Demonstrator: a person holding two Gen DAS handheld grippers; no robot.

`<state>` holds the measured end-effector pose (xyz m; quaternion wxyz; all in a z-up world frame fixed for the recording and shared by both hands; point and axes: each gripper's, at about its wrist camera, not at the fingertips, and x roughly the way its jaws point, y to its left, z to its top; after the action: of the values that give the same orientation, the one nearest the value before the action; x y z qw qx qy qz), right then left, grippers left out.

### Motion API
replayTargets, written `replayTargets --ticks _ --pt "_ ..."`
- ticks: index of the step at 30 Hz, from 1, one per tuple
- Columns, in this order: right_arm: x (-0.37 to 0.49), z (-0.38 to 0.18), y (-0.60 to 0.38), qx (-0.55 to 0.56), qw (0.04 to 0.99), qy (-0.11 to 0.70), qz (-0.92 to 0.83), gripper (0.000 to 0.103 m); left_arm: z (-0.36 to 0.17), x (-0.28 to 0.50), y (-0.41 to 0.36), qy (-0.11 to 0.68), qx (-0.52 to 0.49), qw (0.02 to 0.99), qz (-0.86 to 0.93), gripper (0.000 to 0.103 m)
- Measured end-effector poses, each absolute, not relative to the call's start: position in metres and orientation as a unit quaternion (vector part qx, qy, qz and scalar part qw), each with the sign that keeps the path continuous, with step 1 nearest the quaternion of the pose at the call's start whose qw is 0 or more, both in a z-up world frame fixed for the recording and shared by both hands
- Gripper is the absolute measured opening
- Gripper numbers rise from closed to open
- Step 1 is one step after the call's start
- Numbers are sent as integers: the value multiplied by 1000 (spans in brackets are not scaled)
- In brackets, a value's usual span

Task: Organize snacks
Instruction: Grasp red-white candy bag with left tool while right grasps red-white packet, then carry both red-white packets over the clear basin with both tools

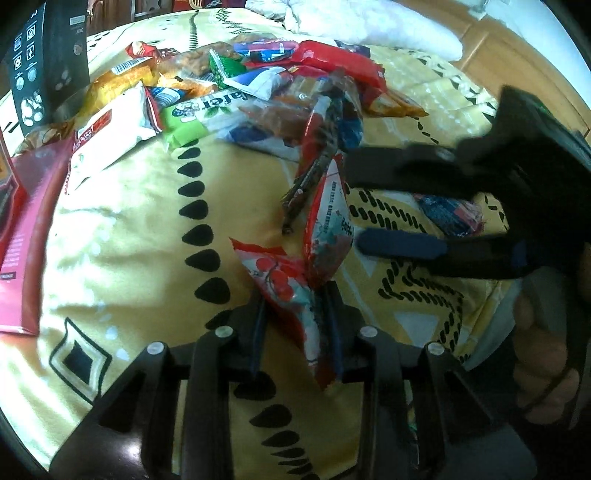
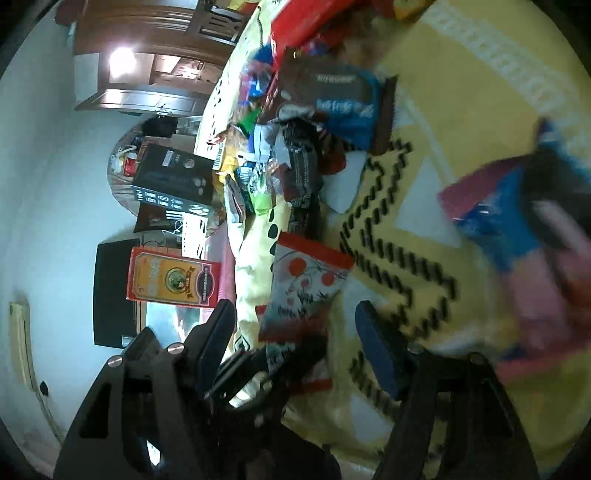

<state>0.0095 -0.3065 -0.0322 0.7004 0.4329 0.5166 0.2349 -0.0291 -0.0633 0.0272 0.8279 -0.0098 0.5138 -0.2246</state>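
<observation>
My left gripper (image 1: 295,317) is shut on a red and white snack packet (image 1: 288,288) printed with red fruit and holds it above the yellow bedspread (image 1: 129,221). A second like packet (image 1: 327,225) hangs joined to it. My right gripper (image 1: 349,201) comes in from the right, open, its fingers either side of that second packet's edge. In the right wrist view the same packet (image 2: 306,280) hangs between my open right gripper's (image 2: 295,314) fingers, with the left gripper's black body below it. A pile of mixed snack packets (image 1: 258,81) lies further back.
A red box (image 1: 29,236) lies at the left edge and a black box (image 1: 40,62) stands at the far left. A blue packet (image 1: 448,214) lies under the right gripper. White pillows (image 1: 369,26) are at the back. A wooden wardrobe (image 2: 147,55) shows in the right wrist view.
</observation>
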Motion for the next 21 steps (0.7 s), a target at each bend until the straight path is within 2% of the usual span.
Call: replayTargets --ticks 1,3,4,5,8,13,18,21 --pt "14 -33 -304 430 701 519 233 72 27 -29 -63 513 -10 828 -225 31" --pt "20 -36 -297 419 702 528 228 65 27 -29 -63 513 -10 828 -226 30" --pt "23 -36 -293 406 708 532 227 51 27 -29 -63 514 -9 828 -226 30" --pt "24 -36 -292 396 713 533 226 43 28 -30 -63 514 -10 827 -226 29" --pt "20 -28 -292 379 725 524 238 24 31 -32 -61 507 -9 831 -228 27" --pt "6 -7 -307 370 751 492 240 18 44 -34 -53 493 -10 841 -221 23" --pt "-3 26 -326 356 785 449 236 17 65 -34 -36 473 -22 855 -211 22" --pt "-6 51 -330 328 812 423 233 17 95 -35 -27 442 -23 872 -209 22"
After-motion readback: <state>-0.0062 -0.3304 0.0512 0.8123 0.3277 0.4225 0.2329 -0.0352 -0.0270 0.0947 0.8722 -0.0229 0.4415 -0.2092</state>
